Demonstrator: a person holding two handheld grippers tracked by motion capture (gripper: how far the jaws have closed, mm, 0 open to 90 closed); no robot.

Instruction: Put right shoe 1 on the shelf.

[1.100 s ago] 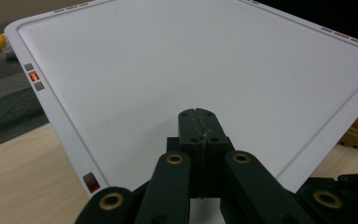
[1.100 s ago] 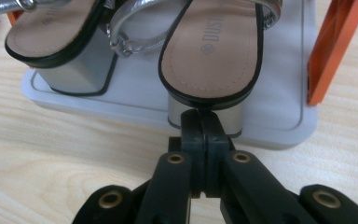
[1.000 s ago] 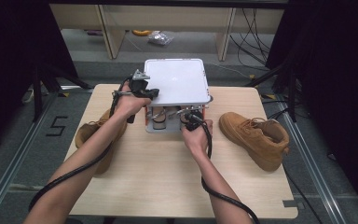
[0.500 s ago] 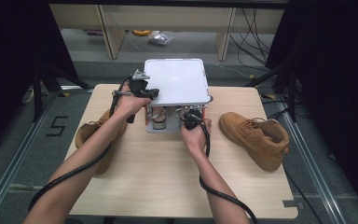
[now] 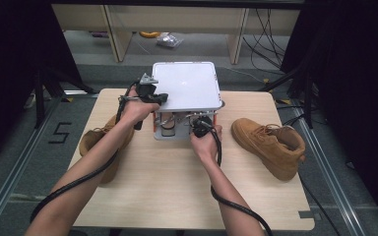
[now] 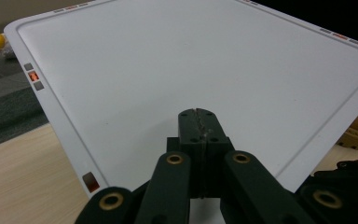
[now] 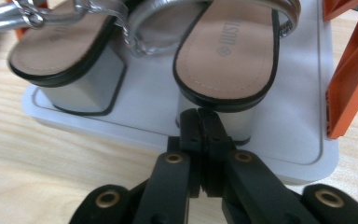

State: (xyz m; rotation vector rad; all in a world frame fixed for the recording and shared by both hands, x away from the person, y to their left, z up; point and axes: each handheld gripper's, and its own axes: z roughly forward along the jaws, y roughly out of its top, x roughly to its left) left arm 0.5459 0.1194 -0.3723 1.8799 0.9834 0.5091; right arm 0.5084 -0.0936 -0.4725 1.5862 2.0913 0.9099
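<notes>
A small two-tier rack stands at the table's far middle, its white top shelf [image 5: 187, 86] bare. My left gripper [image 5: 160, 98] rests at that shelf's left edge, and in the left gripper view its tips [image 6: 199, 115] lie shut on the white top shelf [image 6: 191, 56] with nothing between them. On the lower shelf [image 7: 279, 140] stand two silver block-heel sandals, one [image 7: 228, 46] straight ahead and one [image 7: 58, 46] to its left. My right gripper [image 5: 201, 123] points at the nearer heel; its jaws [image 7: 199, 114] have just been opening a hair, still together, nothing between them.
A tan boot [image 5: 270, 145] lies on the table [image 5: 167, 191] right of the rack; another tan boot [image 5: 98, 142] lies at the left under my left forearm. An orange rack post [image 7: 349, 84] rises at the lower shelf's right corner. Cables trail from both grippers.
</notes>
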